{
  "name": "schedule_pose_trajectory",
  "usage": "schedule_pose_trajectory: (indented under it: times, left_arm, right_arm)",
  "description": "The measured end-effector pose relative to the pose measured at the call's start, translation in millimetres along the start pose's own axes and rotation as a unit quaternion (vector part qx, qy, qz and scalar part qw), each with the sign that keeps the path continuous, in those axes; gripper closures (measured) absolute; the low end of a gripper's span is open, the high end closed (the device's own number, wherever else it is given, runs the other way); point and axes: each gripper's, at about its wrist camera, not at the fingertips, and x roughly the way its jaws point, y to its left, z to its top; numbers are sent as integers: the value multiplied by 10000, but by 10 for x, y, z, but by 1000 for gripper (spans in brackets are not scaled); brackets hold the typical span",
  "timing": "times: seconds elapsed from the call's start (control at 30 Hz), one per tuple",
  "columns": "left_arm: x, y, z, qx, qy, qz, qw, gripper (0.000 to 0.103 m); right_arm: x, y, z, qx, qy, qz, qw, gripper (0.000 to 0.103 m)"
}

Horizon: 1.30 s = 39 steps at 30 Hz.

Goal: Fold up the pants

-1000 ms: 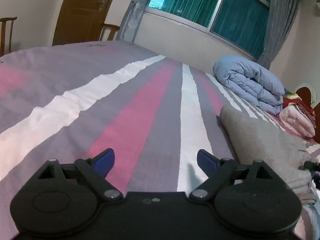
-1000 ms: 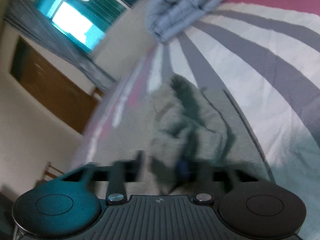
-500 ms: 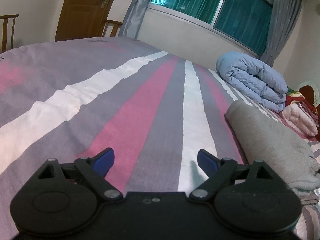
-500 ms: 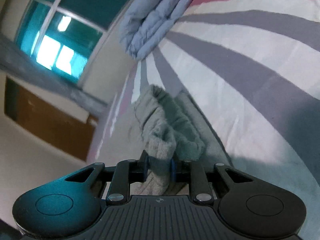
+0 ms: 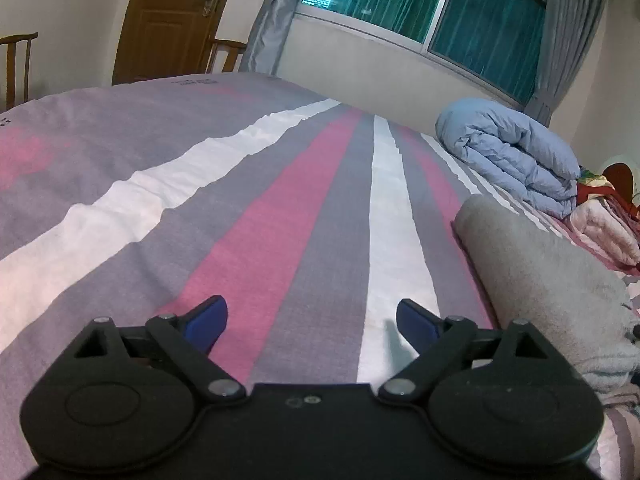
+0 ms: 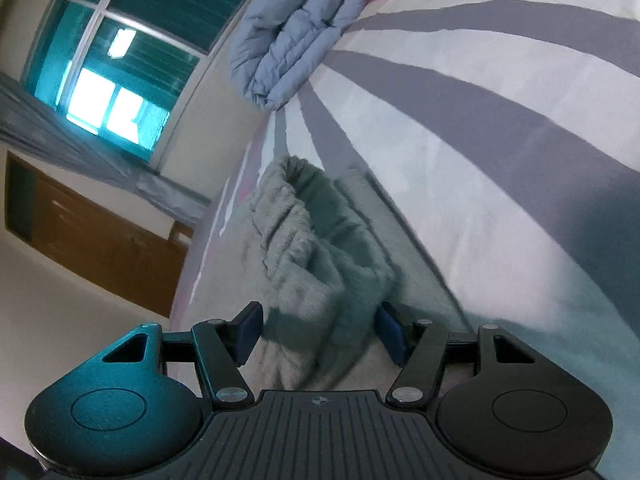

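The grey pants (image 5: 552, 276) lie folded on the striped bed (image 5: 280, 216), to the right of my left gripper (image 5: 312, 320). The left gripper is open and empty, low over the pink and white stripes. In the right wrist view, my right gripper (image 6: 320, 330) is open, with its jaws either side of a bunched end of the pants (image 6: 304, 256). The fabric lies between the blue pads (image 6: 250, 330) and is not pinched.
A folded blue duvet (image 5: 508, 156) lies at the far right of the bed, also seen in the right wrist view (image 6: 296, 32). Pink bedding (image 5: 608, 232) lies beyond the pants. A wooden door (image 5: 172, 20), chairs (image 5: 16, 60) and a window (image 5: 436, 4) stand behind the bed.
The right gripper, shut on the pants' bunched end half a second ago, has opened and let it go. The left gripper has drifted slightly; the pants now lie a little farther from it.
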Motion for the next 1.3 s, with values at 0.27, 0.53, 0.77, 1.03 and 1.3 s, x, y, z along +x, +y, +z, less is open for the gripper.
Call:
schedule_pose_trajectory:
  times: [0.27,0.53,0.77,1.03,1.3]
  left_arm:
    - [3,-10,-14,45,13,16,10000,17]
    - [15,-13,0,-1,25,38,10000,15]
    - [-109,-120,28,18,-176,-433,9989,17]
    - [67,-877,68,542,451,-2049,9762,18]
    - [262,-1080,30,1050,999,-1772,9734,17]
  right_arm:
    - [-444,94,8,106,-411,533,9977,75]
    - [-288,-417,-66,782,-130,318,9963,71]
    - [-712,-193,76,-475,-518,33,9975,53]
    - [-531,-14,130,-1416,-293,107,9894,53]
    - [-143,-155,194,-1264,200,-125,9917,44]
